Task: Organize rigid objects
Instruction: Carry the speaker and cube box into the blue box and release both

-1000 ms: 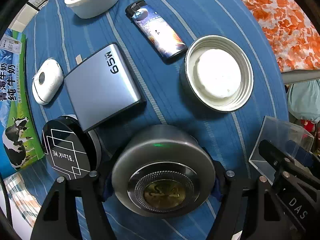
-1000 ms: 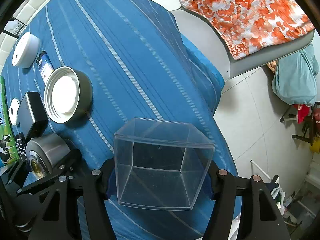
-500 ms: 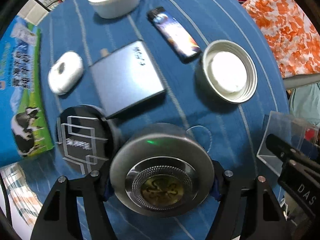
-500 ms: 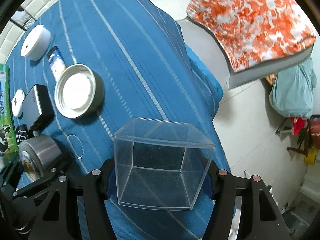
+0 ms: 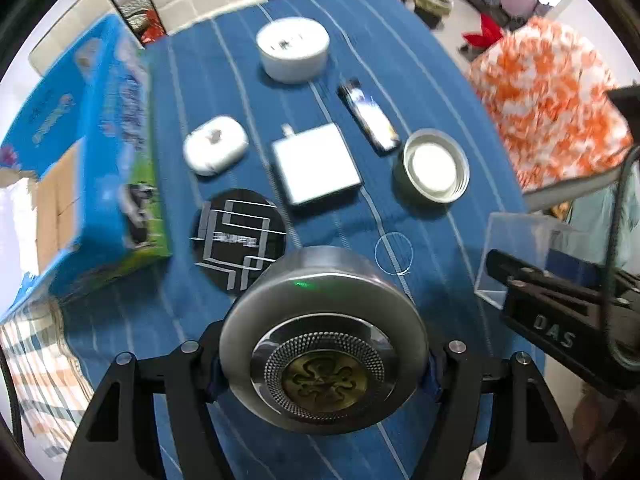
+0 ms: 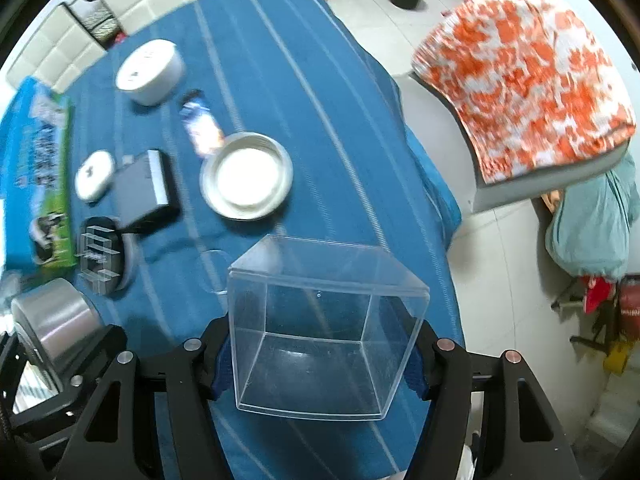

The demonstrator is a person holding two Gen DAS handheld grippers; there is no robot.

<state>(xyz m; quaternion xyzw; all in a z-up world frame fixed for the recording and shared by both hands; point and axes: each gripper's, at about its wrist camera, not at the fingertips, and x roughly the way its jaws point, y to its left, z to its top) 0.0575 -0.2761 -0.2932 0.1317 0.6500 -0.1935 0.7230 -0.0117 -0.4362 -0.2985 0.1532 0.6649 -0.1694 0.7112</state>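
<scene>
My left gripper (image 5: 320, 364) is shut on a round grey metal tin (image 5: 320, 336) with an embossed brass centre, held above the blue striped tablecloth (image 5: 420, 80). My right gripper (image 6: 320, 354) is shut on a clear plastic box (image 6: 320, 328), also lifted above the cloth. The box shows at the right of the left wrist view (image 5: 516, 252), and the tin at the lower left of the right wrist view (image 6: 54, 324).
On the cloth lie a black round lid (image 5: 240, 238), a grey charger block (image 5: 316, 164), a white oval case (image 5: 216, 148), a lighter (image 5: 368, 116), a metal lid (image 5: 436, 166) and a white round tub (image 5: 292, 48). A milk carton box (image 5: 92, 168) stands left. The table edge drops off right.
Both grippers have lifted and pulled back from the table with their objects, so the items on the cloth look smaller and farther. A thin ring mark shows where the tin stood.
</scene>
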